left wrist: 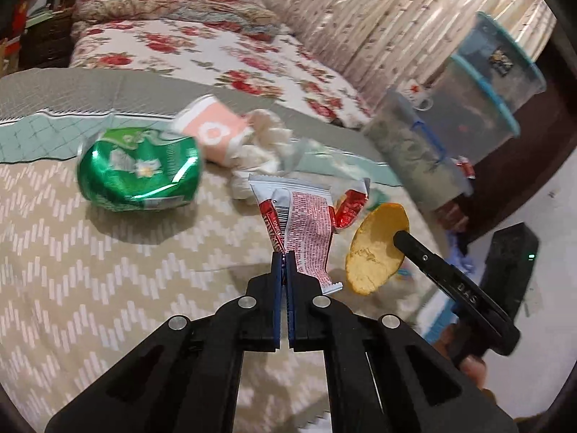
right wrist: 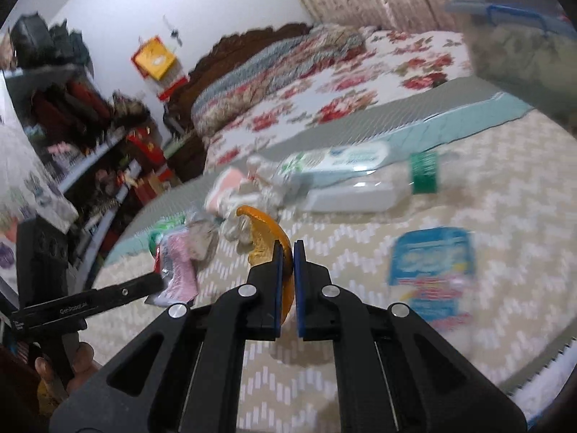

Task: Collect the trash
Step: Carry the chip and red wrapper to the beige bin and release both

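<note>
My left gripper (left wrist: pixel 284 258) is shut on a red and silver snack wrapper (left wrist: pixel 306 223) and holds it above the patterned bed cover (left wrist: pixel 108 270). My right gripper (right wrist: pixel 287 247) is shut on an orange peel (right wrist: pixel 265 232); the peel also shows in the left wrist view (left wrist: pixel 377 249), to the right of the wrapper. A crushed green can (left wrist: pixel 139 167), a pink paper cup (left wrist: pixel 212 128) and crumpled white tissue (left wrist: pixel 259 144) lie on the cover ahead. A clear plastic bottle with a green cap (right wrist: pixel 360 180) and a blue packet (right wrist: pixel 431 267) lie to the right.
Stacked plastic storage tubs with blue rims (left wrist: pixel 468 108) stand at the right past the bed edge. A floral quilt and pillow (left wrist: pixel 180 18) cover the far bed. Cluttered shelves (right wrist: pixel 90 126) stand to the left of the bed.
</note>
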`<move>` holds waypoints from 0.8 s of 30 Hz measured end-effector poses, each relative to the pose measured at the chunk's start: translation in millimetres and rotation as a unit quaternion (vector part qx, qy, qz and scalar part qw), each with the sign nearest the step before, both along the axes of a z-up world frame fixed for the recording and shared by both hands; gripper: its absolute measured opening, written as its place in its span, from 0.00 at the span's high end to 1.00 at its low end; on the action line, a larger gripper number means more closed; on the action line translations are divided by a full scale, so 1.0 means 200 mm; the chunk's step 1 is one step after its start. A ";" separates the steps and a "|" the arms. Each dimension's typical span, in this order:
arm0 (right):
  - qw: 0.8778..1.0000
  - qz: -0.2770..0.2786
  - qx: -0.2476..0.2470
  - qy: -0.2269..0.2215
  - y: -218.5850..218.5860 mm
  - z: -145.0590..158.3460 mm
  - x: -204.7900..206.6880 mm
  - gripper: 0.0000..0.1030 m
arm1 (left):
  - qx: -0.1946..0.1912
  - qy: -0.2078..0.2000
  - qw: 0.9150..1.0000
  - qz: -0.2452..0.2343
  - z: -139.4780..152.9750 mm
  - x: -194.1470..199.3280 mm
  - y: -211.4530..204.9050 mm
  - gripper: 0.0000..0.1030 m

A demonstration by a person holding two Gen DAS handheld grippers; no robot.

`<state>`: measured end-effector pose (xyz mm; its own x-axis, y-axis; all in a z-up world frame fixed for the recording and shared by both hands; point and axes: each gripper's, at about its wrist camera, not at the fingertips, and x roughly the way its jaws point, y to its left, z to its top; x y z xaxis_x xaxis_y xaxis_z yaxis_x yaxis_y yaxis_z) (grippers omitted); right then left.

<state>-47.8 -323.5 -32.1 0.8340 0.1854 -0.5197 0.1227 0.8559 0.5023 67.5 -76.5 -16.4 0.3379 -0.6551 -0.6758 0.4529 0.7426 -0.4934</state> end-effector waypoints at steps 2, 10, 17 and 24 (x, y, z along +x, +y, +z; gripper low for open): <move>1.000 -0.014 0.011 -0.010 -0.07 0.02 -0.06 0.93 | -0.004 -0.006 1.000 -0.020 0.04 -0.03 -0.06 0.98; 0.991 -0.123 0.038 -0.035 -0.47 0.02 -0.40 0.93 | 0.010 -0.028 0.991 -0.133 0.10 -0.19 -0.52 0.98; 0.976 -0.207 0.063 -0.020 -0.78 -0.14 -0.71 0.93 | 0.037 -0.042 0.970 -0.238 0.10 -0.34 -1.08 0.98; 0.960 -0.257 0.108 -0.018 -1.06 -0.31 -0.87 0.93 | 0.084 -0.011 0.950 -0.299 -0.04 -0.37 -1.56 0.98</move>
